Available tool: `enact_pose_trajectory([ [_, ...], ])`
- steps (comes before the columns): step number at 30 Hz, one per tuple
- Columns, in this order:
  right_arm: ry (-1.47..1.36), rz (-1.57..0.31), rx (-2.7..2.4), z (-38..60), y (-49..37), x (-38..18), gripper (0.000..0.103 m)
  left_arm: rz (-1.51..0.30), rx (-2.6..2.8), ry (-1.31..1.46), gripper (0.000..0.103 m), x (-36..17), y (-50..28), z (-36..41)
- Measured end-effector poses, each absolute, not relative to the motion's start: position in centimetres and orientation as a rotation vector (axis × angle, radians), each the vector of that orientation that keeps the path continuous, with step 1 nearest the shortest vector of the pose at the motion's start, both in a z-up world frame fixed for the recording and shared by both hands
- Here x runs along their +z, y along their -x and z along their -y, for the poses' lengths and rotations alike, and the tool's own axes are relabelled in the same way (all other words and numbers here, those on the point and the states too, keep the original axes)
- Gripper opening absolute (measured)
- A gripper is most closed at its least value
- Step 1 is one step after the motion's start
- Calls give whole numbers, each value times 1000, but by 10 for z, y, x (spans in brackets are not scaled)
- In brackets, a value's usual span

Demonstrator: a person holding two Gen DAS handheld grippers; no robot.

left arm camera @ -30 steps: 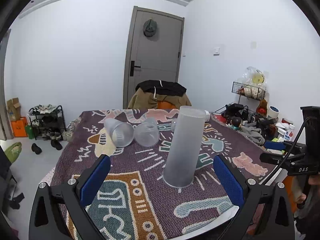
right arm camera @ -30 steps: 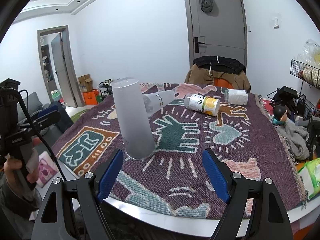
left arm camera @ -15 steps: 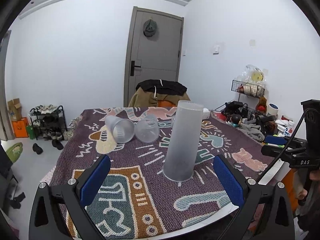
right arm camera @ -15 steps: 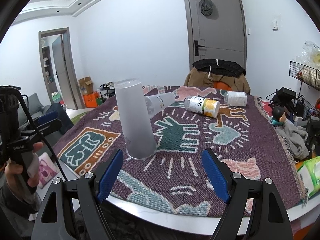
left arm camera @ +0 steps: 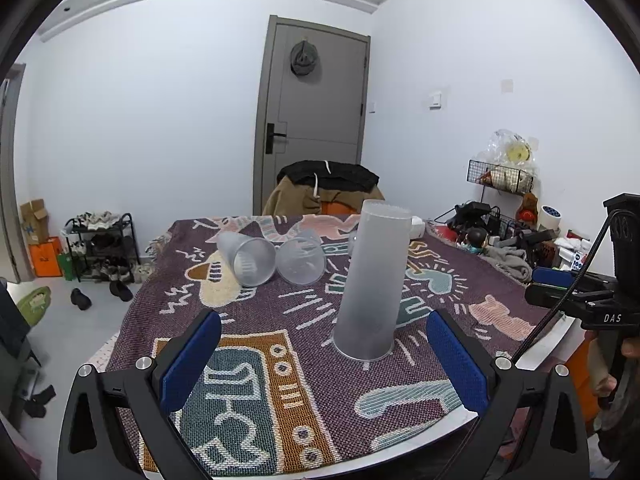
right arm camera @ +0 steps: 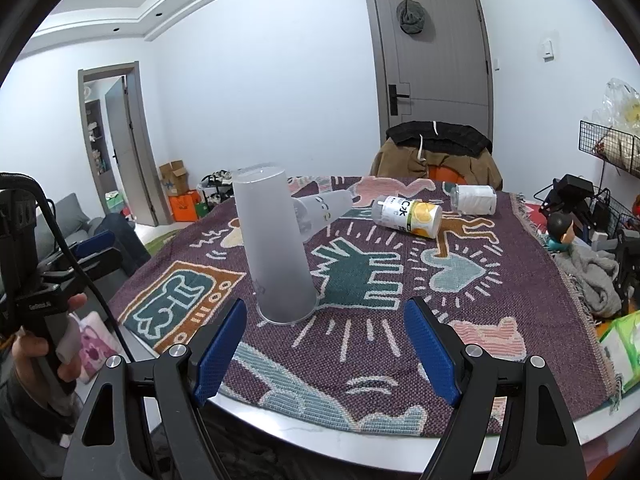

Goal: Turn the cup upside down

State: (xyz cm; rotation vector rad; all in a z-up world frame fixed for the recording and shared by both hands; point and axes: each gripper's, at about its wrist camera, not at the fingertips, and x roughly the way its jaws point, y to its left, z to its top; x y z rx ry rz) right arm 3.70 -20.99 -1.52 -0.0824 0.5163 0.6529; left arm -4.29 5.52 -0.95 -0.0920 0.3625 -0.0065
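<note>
**Frosted cup stands mouth-down on a patterned table**

A white-walled room with a grey door (left arm camera: 316,120) holds a table under a purple cartoon-patterned blanket (right arm camera: 460,280). The left gripper (left arm camera: 324,352) and right gripper (right arm camera: 326,344) both hang at the near edge, blue-padded jaws spread wide, grasping nothing. Beyond them stands the tall cup (left arm camera: 372,288): frosted, translucent, wide rim down on the blanket, narrower closed base up. Behind it two smaller plastic cups (left arm camera: 250,256) lie on their sides.
</note>
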Motion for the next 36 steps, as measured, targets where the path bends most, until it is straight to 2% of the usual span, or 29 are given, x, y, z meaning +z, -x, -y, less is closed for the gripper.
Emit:
enact_pose_trajectory([
  [36, 94, -545, 649, 204, -43, -25, 82, -374, -2, 81, 103, -16, 40, -57],
])
